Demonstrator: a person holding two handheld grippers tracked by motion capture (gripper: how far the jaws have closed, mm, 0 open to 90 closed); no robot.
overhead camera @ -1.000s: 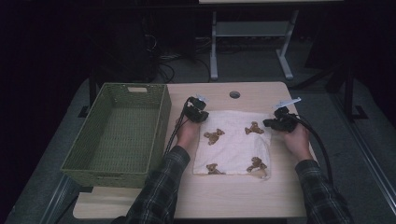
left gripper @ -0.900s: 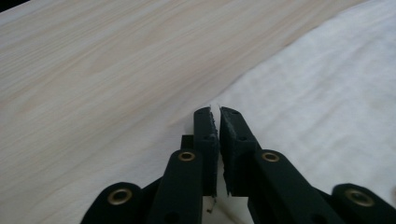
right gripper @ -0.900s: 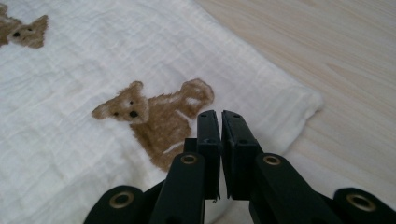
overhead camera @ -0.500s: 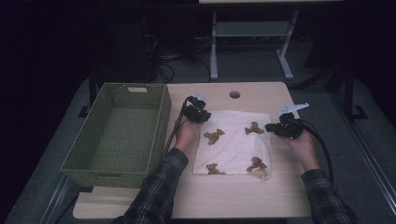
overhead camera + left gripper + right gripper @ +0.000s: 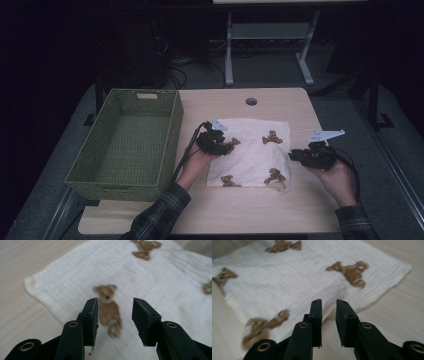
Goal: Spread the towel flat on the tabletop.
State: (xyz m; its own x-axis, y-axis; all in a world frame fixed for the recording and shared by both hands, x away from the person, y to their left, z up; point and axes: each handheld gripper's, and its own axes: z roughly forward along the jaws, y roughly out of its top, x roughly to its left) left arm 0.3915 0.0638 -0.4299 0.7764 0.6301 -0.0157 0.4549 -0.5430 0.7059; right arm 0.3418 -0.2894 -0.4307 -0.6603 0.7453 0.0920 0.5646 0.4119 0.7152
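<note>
Cloth (image 5: 252,150) flat between tools: left tool (image 5: 223,145) over edge, right tool (image 5: 299,155) beside (both opening, empty).

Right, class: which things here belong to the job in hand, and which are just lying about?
In the job:
- bear-print cloth, flat on the table
- left gripper, jaws just opened, nothing between them
- right gripper, jaws just opened, off the cloth's edge

Lying about:
- green basket, nothing in it
- metal stand behind the table

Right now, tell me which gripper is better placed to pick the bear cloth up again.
Probably left. The left gripper hangs over the bear cloth with open jaws, fabric beneath them. The right gripper sits off the cloth's edge above bare table, jaws only narrowly apart.
</note>
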